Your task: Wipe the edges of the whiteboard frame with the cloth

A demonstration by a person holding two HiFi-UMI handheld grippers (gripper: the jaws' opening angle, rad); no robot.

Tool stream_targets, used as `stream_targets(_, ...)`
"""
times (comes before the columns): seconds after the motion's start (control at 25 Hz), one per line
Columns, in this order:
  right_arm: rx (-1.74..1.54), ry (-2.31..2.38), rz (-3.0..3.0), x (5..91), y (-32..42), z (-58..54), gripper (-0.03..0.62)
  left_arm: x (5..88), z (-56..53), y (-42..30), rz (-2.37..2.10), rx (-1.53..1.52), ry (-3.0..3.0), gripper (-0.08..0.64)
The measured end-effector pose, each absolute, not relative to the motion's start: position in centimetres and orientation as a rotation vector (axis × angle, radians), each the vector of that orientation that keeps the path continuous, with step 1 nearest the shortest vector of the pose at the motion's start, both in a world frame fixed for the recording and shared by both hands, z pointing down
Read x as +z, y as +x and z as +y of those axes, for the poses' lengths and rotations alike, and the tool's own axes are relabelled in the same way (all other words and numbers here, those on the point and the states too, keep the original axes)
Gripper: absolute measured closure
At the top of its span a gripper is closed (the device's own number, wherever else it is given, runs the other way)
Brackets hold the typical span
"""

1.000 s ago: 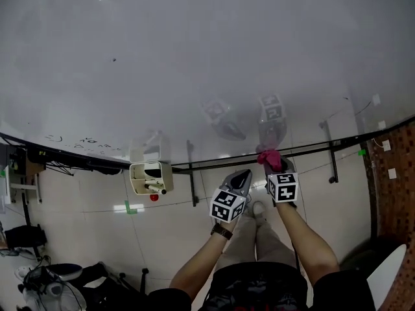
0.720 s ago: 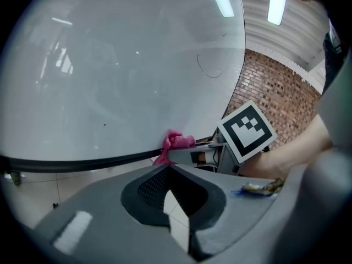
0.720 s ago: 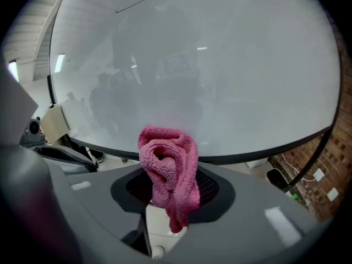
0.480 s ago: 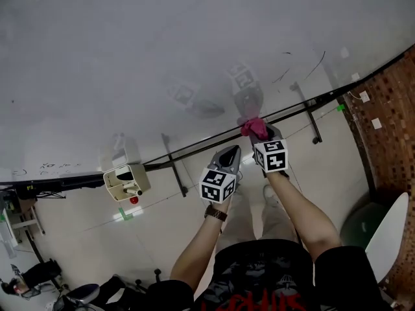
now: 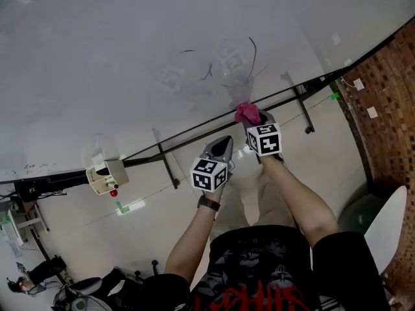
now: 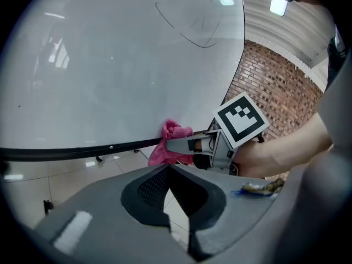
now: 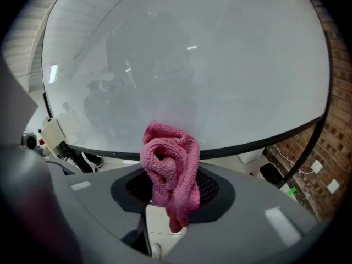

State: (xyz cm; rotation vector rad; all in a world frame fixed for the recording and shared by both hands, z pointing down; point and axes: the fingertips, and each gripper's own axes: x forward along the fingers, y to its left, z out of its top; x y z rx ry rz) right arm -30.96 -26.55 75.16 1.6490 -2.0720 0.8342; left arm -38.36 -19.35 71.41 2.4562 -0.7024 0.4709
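Right gripper view: your right gripper (image 7: pixel 171 194) is clamped on a pink, nubby terry cloth (image 7: pixel 168 161), which bunches up at 12 o'clock against the thin black whiteboard frame (image 7: pixel 264 138). Your left gripper (image 6: pixel 168 175), jaws together and empty, sits at the cloth's 7 o'clock.

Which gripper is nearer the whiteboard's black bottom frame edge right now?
Right. The right gripper holds the pink terry cloth against the black frame edge. The left gripper, shut and empty, hangs beside it, short of the frame.
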Motion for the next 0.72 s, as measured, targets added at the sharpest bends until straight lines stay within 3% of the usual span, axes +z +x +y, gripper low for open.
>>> stream_targets(0.36,0.788,1.437,-2.163,74.7,-24.0,-26.9,0.443,71.6,-16.8,-29.6,-0.788,0.491,2.401,0.558)
stream_targets(0.72,0.81,1.252,-2.172,74.9,-20.7,-27.8,0.445,71.2,-15.3,-28.4,-0.852,0.43,2.338,0.558)
